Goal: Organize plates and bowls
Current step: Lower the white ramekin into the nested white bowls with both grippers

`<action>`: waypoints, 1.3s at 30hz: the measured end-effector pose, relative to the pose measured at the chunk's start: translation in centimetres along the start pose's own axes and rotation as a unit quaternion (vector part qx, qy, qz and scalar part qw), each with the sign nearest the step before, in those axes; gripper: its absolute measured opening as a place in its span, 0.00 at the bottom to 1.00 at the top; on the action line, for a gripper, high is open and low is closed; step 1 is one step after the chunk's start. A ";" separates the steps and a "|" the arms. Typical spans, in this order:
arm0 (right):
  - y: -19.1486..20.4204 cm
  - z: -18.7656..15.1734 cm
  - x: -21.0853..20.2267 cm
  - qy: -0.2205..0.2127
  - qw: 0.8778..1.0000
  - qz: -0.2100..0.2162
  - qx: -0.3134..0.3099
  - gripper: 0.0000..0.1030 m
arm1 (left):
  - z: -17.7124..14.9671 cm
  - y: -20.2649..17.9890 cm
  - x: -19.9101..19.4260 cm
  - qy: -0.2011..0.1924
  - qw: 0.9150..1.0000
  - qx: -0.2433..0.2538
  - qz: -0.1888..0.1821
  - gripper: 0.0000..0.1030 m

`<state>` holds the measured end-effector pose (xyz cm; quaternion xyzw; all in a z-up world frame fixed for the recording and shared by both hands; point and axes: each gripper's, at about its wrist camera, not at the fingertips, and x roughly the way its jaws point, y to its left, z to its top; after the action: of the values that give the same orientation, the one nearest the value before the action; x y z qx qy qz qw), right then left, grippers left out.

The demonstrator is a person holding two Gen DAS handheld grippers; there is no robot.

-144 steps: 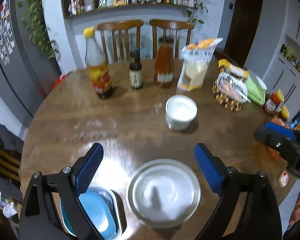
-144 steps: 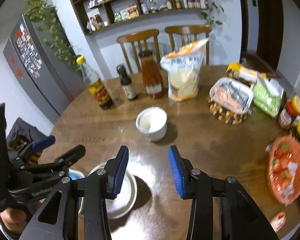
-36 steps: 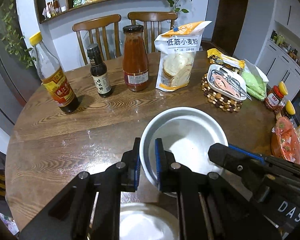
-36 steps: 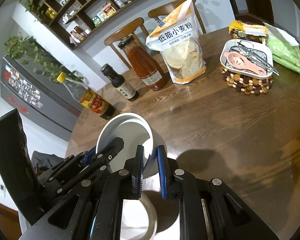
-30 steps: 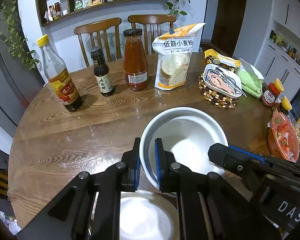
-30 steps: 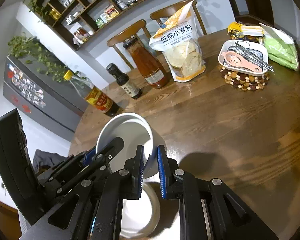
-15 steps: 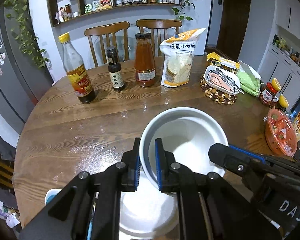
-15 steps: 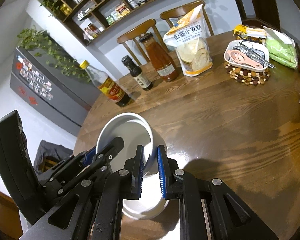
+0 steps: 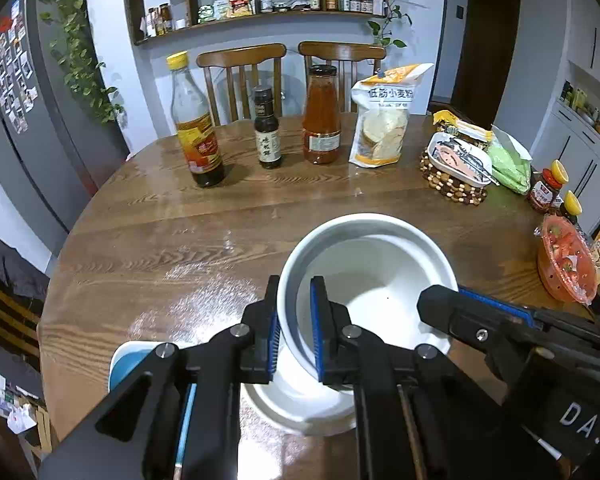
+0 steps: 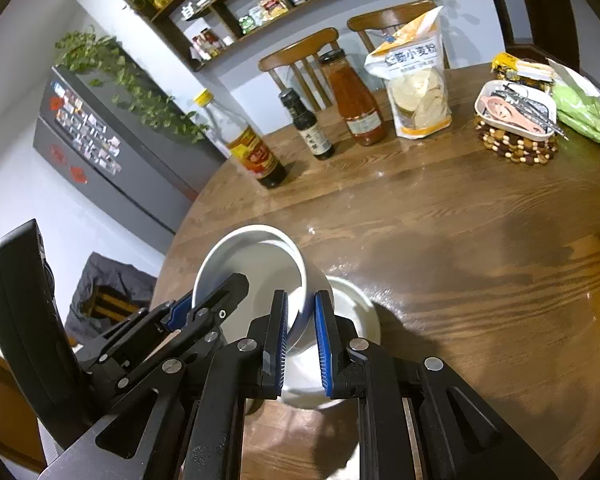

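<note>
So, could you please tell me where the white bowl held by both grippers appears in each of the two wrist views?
Left wrist view: white bowl lower centre, just right of the left gripper.
Right wrist view: white bowl lower left of centre, just left of the right gripper.
Shared landmark: red sauce bottle at the table's far side.

The snack bag [image 9: 382, 120] at the far side of the worktop [image 9: 180, 232] carried the printed characters "低筋小麦粉". The black gripper body [image 9: 580, 420] at near right bore white letters "DAS", cut off by the picture's edge. Bottle labels were too small to read.
</note>
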<state>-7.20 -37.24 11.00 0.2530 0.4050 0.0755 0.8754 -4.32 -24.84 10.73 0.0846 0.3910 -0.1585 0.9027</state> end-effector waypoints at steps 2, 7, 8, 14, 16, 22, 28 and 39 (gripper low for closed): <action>0.4 -0.5 0.1 0.004 1.000 0.002 -0.003 0.17 | -0.4 0.4 -0.2 0.001 1.000 -0.003 0.003 0.12; 1.1 -1.2 0.6 0.014 1.000 0.003 -0.010 0.17 | -1.4 1.2 -0.4 0.006 1.000 -0.010 0.008 0.12; 1.2 -1.4 0.7 0.017 1.000 0.003 -0.011 0.17 | -1.6 1.3 -0.4 0.007 1.000 -0.011 0.009 0.12; 1.4 -2.2 1.4 0.030 0.999 0.001 -0.013 0.17 | -2.6 1.9 -0.1 0.017 1.000 -0.016 0.012 0.12; 1.4 -2.3 1.7 0.034 0.999 0.000 -0.013 0.17 | -2.8 2.1 0.1 0.021 1.000 -0.016 0.012 0.12; 1.2 -2.7 2.6 0.046 0.999 -0.001 -0.007 0.17 | -3.3 2.5 1.1 0.038 0.999 -0.019 0.010 0.11; 0.8 -2.8 3.4 0.051 0.999 -0.012 -0.007 0.17 | -3.9 2.6 2.2 0.050 0.999 -0.017 0.013 0.11; -1.0 -2.9 5.4 0.072 0.997 -0.022 0.017 0.17 | -4.2 2.2 4.8 0.080 0.997 -0.012 0.002 0.11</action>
<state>-5.86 -35.19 5.24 0.2523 0.4740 0.0673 0.8409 -3.29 -22.71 4.41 0.0866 0.4634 -0.1450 0.8699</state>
